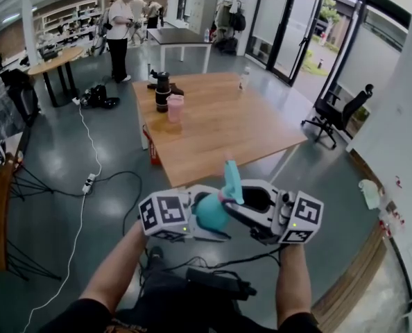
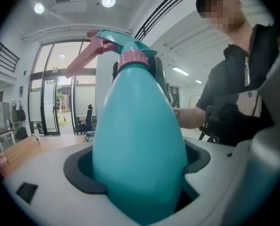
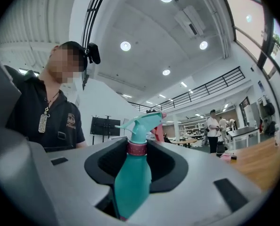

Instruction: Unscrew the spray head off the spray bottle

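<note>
Holding the smooth teal plastic spray bottle (image 1: 209, 215) up in the air, squeezing its fat round belly tight in the left gripper (image 2: 140, 173). Pinching the bumpy pink ring (image 3: 136, 148) under the teal spray head (image 3: 142, 121) in the right gripper (image 3: 136, 164). Probably best keeping the slippery belly steady, turning only the ring, staying off the pink trigger (image 2: 83, 55). Hanging near the brown wooden table (image 1: 220, 127).

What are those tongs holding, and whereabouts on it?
The left tongs clamp the spray bottle around its teal body. The right tongs straddle it near the pink collar; contact unclear.
</note>
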Demonstrator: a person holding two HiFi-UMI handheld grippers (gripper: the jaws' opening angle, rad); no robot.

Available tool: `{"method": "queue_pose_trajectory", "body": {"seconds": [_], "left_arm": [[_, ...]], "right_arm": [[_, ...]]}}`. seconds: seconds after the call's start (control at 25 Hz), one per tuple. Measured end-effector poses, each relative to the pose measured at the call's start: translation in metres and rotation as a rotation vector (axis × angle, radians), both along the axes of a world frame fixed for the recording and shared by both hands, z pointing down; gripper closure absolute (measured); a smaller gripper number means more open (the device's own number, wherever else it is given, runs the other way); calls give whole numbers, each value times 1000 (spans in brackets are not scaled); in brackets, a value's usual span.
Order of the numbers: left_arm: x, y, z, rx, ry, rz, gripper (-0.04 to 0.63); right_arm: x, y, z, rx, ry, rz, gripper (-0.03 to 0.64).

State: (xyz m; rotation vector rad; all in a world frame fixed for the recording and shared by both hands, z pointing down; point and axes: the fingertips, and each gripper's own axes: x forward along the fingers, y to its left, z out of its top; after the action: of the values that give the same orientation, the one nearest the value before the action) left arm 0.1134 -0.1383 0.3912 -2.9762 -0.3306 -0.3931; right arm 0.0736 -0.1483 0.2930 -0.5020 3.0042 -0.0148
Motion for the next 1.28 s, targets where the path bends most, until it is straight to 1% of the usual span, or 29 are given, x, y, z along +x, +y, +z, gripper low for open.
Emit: {"method": "queue_pose_trajectory", "body": {"seconds": [0.08, 0.16, 0.28, 0.36, 0.4, 0.48, 0.6, 0.64, 0.72, 0.84, 0.96, 1.04, 1.28], "left_arm": [[-1, 3, 0, -2, 3, 10, 160], [0, -1, 0, -6, 14, -24, 160], [3, -17, 2, 3, 22, -116, 160], [3, -28, 3, -5, 19, -175, 160], [3, -34, 3, -14, 26, -205, 160], [3, -47, 3, -30, 49, -275, 160], [1, -67, 4, -45, 66, -393, 160], [1, -73, 5, -43, 69, -428, 160], [0, -81, 8, -28, 63, -474, 160], [-1, -87, 13, -8, 37, -506, 160], [0, -86, 15, -15, 32, -518, 160], [0, -86, 17, -19, 28, -521, 160], [0, -84, 16, -17, 28, -516, 160]], "right_arm": [[-1, 3, 1, 12, 9, -10, 472], [-3, 0, 2, 23, 32, 34, 468], [-4, -8, 3, 25, 58, 122, 466], [-4, -12, 3, 23, 55, 169, 439], [-2, -16, 3, 25, 52, 204, 437], [4, -25, 3, 21, 43, 301, 437], [13, -38, 4, -10, 28, 446, 437], [14, -39, 5, -23, 24, 472, 437], [9, -38, 4, -54, 15, 482, 437], [-1, -40, 4, -100, 25, 486, 438], [-3, -45, 11, -133, 39, 513, 439], [-4, -46, 12, -140, 37, 518, 449], [-3, -51, 14, -137, 54, 540, 449]]}}
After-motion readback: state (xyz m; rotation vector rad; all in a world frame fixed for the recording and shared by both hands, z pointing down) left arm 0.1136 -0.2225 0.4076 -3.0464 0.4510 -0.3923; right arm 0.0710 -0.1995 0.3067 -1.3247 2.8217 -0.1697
